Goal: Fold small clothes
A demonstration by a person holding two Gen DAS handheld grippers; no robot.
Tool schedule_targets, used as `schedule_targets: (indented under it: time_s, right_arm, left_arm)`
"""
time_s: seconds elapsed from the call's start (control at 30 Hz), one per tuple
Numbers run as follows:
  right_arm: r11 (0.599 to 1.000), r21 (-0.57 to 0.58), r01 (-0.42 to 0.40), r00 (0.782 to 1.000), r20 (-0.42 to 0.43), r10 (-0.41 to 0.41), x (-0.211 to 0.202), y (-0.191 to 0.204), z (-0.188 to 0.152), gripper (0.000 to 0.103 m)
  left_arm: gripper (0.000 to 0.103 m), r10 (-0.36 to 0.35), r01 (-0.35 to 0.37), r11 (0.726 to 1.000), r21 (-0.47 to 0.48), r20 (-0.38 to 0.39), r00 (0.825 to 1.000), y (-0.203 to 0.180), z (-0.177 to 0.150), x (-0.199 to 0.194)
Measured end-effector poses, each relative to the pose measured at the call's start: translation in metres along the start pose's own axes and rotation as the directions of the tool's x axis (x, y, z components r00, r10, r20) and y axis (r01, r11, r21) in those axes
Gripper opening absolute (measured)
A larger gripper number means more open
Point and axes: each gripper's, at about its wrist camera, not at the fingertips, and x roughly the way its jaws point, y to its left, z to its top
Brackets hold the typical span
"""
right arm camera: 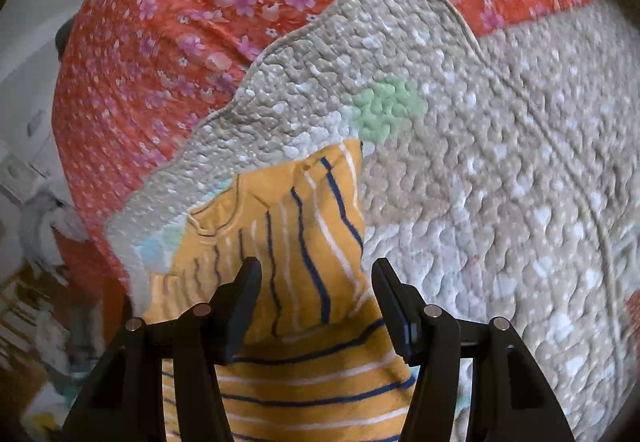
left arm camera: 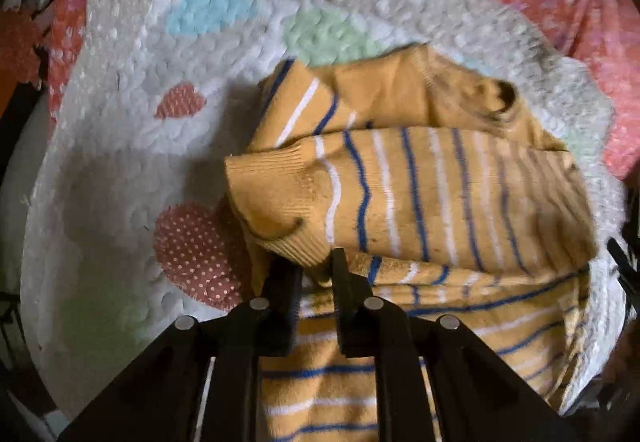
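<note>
The ribbed cuff (left arm camera: 276, 238) of the striped yellow sweater (left arm camera: 420, 198) is pinched by the left gripper (left arm camera: 314, 266). Above the sweater's folded sleeve, the right gripper (right arm camera: 316, 278) is held spread, gripping nothing. Under the sweater a quilted mat (right arm camera: 480, 162) is spread; beyond it, a floral orange bedcover (right arm camera: 180, 22) is seen.

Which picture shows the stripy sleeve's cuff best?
The left wrist view: the ribbed cuff sits in the middle, just beyond the left tool, with the sleeve folded across the sweater. The right wrist view shows only striped sweater cloth; no cuff is clear there.
</note>
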Motion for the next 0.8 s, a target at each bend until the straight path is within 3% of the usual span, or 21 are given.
schedule_targets:
  time_s: [0.17,0.2,0.27,0.33,0.43,0.6,0.8]
  right_arm:
    - [0.994,-0.045,0.103,0.994,-0.028,-0.104,0.04,0.002,0.001,0.064]
    - [0.995,-0.026,0.093,0.994,-0.046,-0.094,0.047,-0.002,0.001,0.064]
    - [1.0,0.029,-0.01,0.994,-0.112,0.013,0.063,-0.009,-0.002,0.063]
    - [0.999,0.024,-0.028,0.989,-0.148,0.032,0.068,-0.008,-0.001,0.031]
    - [0.999,0.007,0.033,0.987,-0.159,-0.032,0.063,-0.015,0.004,0.021]
    - [0.996,0.041,0.083,0.986,-0.146,-0.076,0.058,-0.033,0.003,0.018]
    - [0.993,0.082,0.088,0.985,-0.153,-0.075,0.062,-0.041,0.001,0.022]
  left_arm:
    - [0.017,-0.032,0.038,0.997,-0.064,0.088,0.996,0.013,-0.004,-0.04]
    - [0.017,-0.038,0.049,0.994,-0.097,0.112,0.993,0.018,-0.003,-0.046]
    - [0.018,-0.046,0.063,0.991,-0.122,0.139,0.989,0.017,0.0,-0.052]
    - [0.021,-0.058,0.073,0.992,-0.107,0.136,0.989,0.008,0.007,-0.05]
    - [0.022,-0.064,0.067,0.997,-0.036,0.086,0.994,-0.018,0.02,-0.026]
    - [0.022,-0.002,0.0,0.999,-0.037,-0.045,0.999,-0.028,0.027,0.04]
    - [0.022,0.029,-0.029,0.999,0.032,0.004,1.0,-0.037,0.023,0.049]
